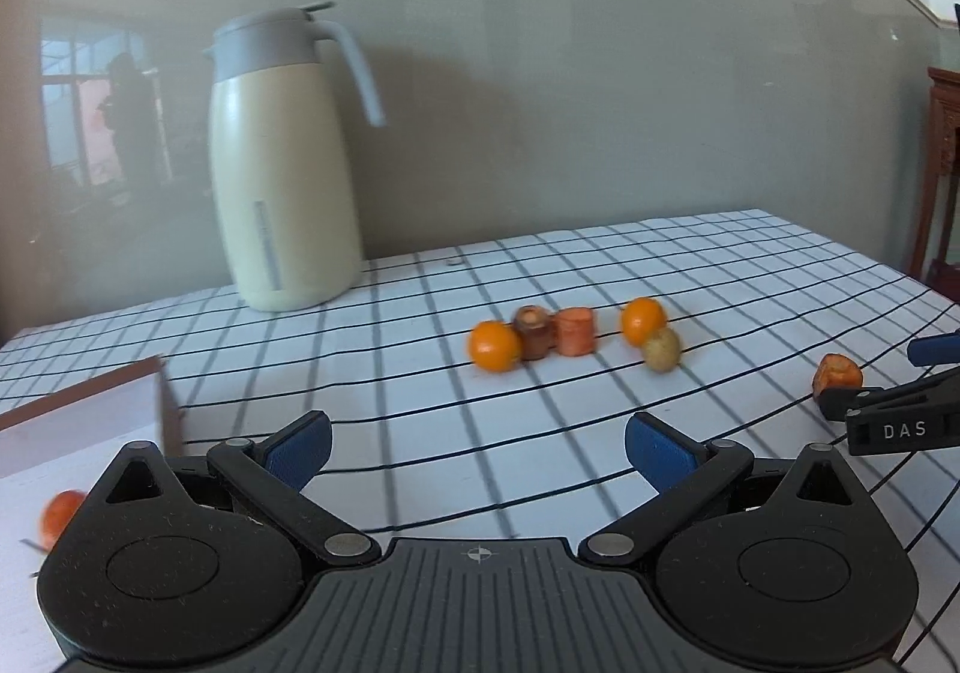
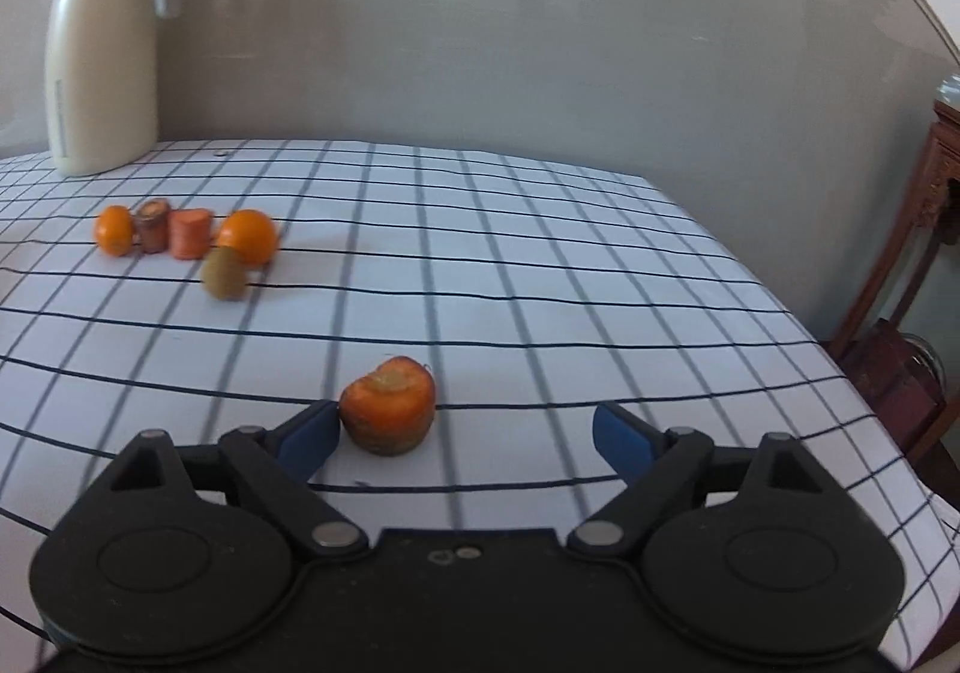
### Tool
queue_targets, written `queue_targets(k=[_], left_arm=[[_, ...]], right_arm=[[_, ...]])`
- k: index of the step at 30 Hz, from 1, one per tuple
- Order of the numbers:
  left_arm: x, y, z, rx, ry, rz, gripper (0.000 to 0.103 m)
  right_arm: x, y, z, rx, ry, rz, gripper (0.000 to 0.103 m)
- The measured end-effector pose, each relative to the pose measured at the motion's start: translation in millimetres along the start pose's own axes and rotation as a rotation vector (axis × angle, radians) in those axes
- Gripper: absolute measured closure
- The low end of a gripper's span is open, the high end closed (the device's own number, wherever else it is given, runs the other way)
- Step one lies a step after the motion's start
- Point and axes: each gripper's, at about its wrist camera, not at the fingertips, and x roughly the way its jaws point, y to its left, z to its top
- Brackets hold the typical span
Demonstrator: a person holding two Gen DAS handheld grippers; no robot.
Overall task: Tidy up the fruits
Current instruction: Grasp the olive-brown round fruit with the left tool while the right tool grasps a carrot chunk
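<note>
Checked tablecloth [image 2: 540, 265] carries a far-left cluster of oranges [image 2: 247, 236] and carrot chunks; the right gripper [image 2: 465, 433], jaws apart, brackets a near carrot stub [image 2: 389, 403], ready to pinch; left gripper [image 1: 477, 448] hangs open, empty.

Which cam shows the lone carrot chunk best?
Right wrist: the carrot chunk sits near and whole, next to the left blue pad of the open right gripper. Left wrist catches it only small at the right edge, behind the other gripper's finger.

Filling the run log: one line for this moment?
right gripper: jaws open | orange carrot chunk between, unheld | left gripper: open, empty
</note>
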Motion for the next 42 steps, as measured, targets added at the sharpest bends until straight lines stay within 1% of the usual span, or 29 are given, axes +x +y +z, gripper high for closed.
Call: queue_targets(k=[1,5,7,9,10,12,13,14,15,18,21,22,23,24,25,27,29,32,35,37,39,42], left_arm=[[3,-4,2,0.001,0.002,-0.011,0.000],[18,-24,6,0.015,0.019,-0.041,0.000],[26,-34,8,0.020,0.031,-0.048,0.000],[32,-42,12,0.019,0.032,-0.060,0.000],[35,-46,13,0.022,0.031,-0.062,0.000],[41,-53,15,0.031,0.033,-0.073,0.006],[45,-57,16,0.034,0.038,-0.077,0.013],[49,-60,17,0.033,0.045,-0.084,0.015],[54,-62,18,0.034,0.059,-0.090,0.015],[61,-67,22,0.025,0.048,-0.093,0.016],[71,-70,25,0.011,0.065,-0.105,0.017],[74,-72,26,0.009,0.069,-0.110,0.021],[76,-74,27,0.013,0.077,-0.115,0.025],[79,-77,27,0.019,0.086,-0.119,0.027],[81,-79,28,0.022,0.090,-0.123,0.031],[85,-83,29,0.024,0.096,-0.121,0.035],[88,-87,30,0.035,0.112,-0.118,0.045],[92,-91,30,0.031,0.126,-0.120,0.051],[94,-92,31,0.015,0.128,-0.139,0.057],[96,-94,32,0.014,0.138,-0.137,0.059],[98,-95,32,0.014,0.144,-0.131,0.059],[98,-96,32,0.014,0.142,-0.142,0.068]], right_arm=[[-1,-4,-1,0.007,-0.002,0.004,0.022],[-3,-15,-1,0.029,-0.012,0.020,0.032],[1,-14,1,0.027,-0.008,0.029,0.033],[3,-13,1,0.025,-0.001,0.039,0.039],[4,-12,1,0.022,0.001,0.042,0.039],[6,-11,3,0.018,-0.001,0.039,0.044],[7,-11,4,0.016,0.000,0.037,0.046],[8,-12,4,0.017,0.000,0.036,0.051],[10,-12,5,0.018,0.001,0.038,0.052],[14,-12,8,0.020,0.000,0.042,0.054],[20,-12,10,0.024,0.003,0.049,0.058],[21,-12,10,0.026,0.005,0.053,0.059],[21,-13,11,0.027,0.006,0.060,0.063],[21,-12,11,0.025,0.006,0.062,0.068],[21,-12,11,0.023,0.006,0.064,0.070],[21,-12,12,0.020,0.006,0.071,0.075],[22,-11,14,0.019,0.008,0.077,0.076],[24,-13,14,0.036,0.011,0.085,0.076],[24,-14,14,0.046,0.013,0.090,0.076],[25,-15,13,0.054,0.015,0.090,0.076],[26,-16,13,0.065,0.020,0.086,0.071],[27,-17,13,0.073,0.022,0.083,0.069]])
